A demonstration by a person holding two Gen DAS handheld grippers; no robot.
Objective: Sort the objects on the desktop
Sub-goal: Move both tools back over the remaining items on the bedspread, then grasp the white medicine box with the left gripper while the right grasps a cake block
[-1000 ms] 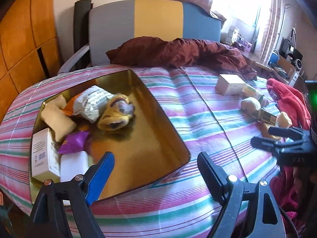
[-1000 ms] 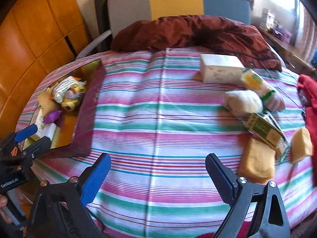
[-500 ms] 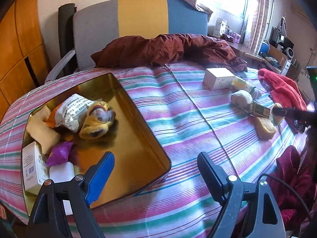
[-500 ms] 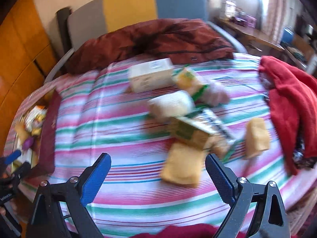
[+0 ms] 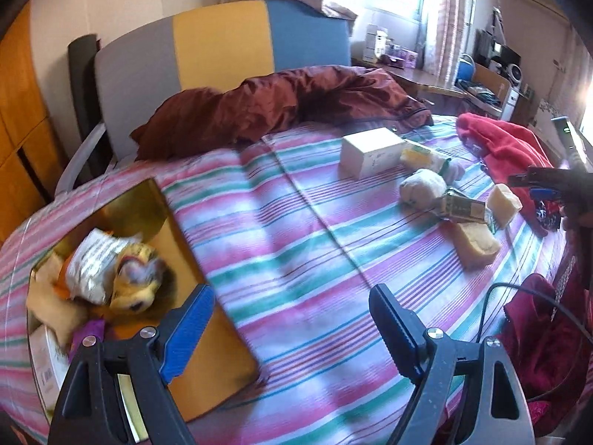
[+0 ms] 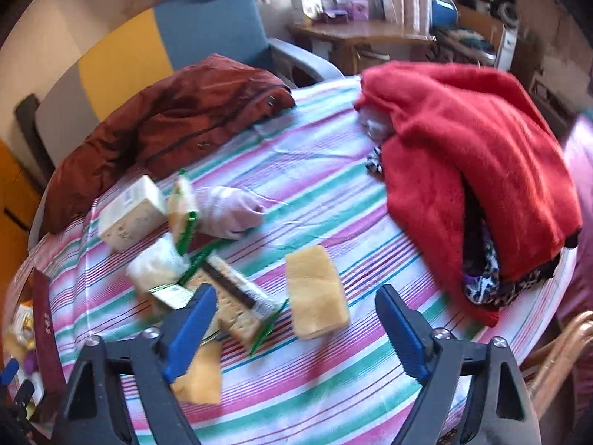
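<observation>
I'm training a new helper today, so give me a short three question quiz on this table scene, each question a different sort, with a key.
1. True or false: the right claw is shut on the yellow sponge.
2. Multiple choice: where does the plush toy lie? A) in the gold tray B) on the red sweater C) on the white box
3. Fill in: draped over the table's far edge, by the chair, is a dark red ____.

Key: 1 false, both claws are open and empty, left claw too. 2 A. 3 jacket.
</observation>
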